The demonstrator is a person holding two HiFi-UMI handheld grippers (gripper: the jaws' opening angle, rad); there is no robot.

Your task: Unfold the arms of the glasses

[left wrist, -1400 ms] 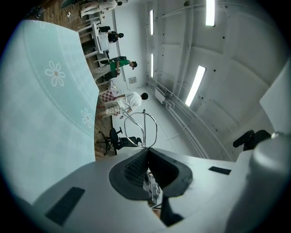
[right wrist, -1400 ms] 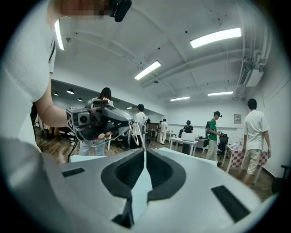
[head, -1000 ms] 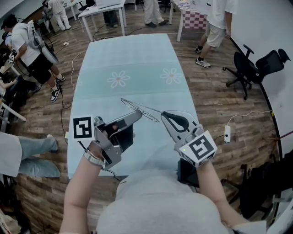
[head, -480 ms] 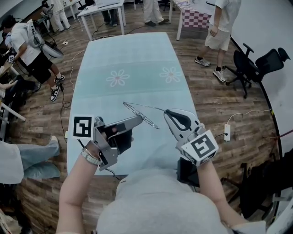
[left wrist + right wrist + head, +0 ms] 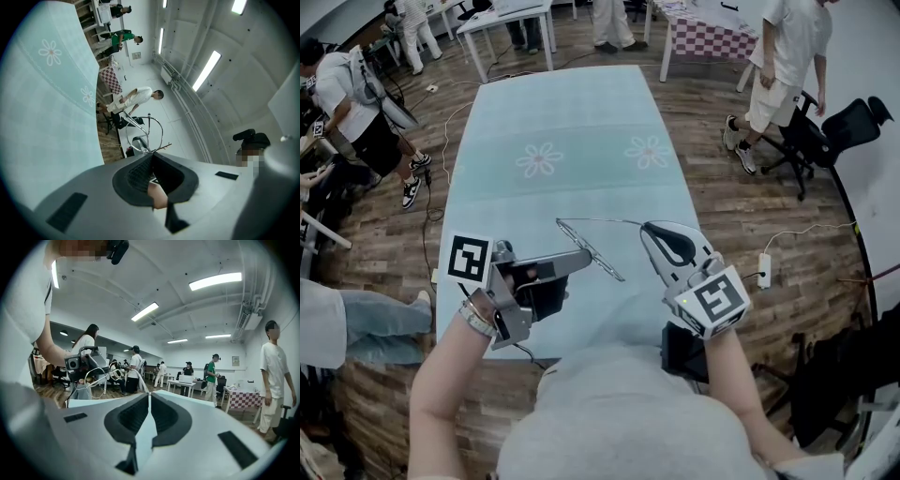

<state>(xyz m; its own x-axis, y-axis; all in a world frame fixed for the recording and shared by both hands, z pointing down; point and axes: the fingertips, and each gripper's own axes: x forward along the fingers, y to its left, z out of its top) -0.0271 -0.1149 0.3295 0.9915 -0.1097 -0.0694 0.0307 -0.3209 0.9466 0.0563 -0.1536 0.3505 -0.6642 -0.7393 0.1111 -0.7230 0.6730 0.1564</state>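
Thin wire-framed glasses [image 5: 606,264] hang in the air above the near end of the pale teal table [image 5: 562,112], between my two grippers. My left gripper [image 5: 584,255] is shut on the front frame; in the left gripper view a round lens rim [image 5: 162,133] juts out just past its closed jaws [image 5: 152,155]. My right gripper [image 5: 645,228] is shut on the tip of one arm [image 5: 600,221], which stretches away from the frame at a wide angle. In the right gripper view that arm [image 5: 142,383] runs out from the closed jaws [image 5: 149,394] toward the left gripper [image 5: 82,364].
The table carries a flower-patterned cloth. Several people stand around the room on the wooden floor. A black office chair [image 5: 825,131] stands to the right, a power strip [image 5: 764,274] with a cable lies on the floor beside the table, and more tables [image 5: 506,19] stand at the back.
The left gripper has drifted left and toward me with the frame, while the right gripper stayed nearly still. The held arm now stands at a wider angle from the frame.
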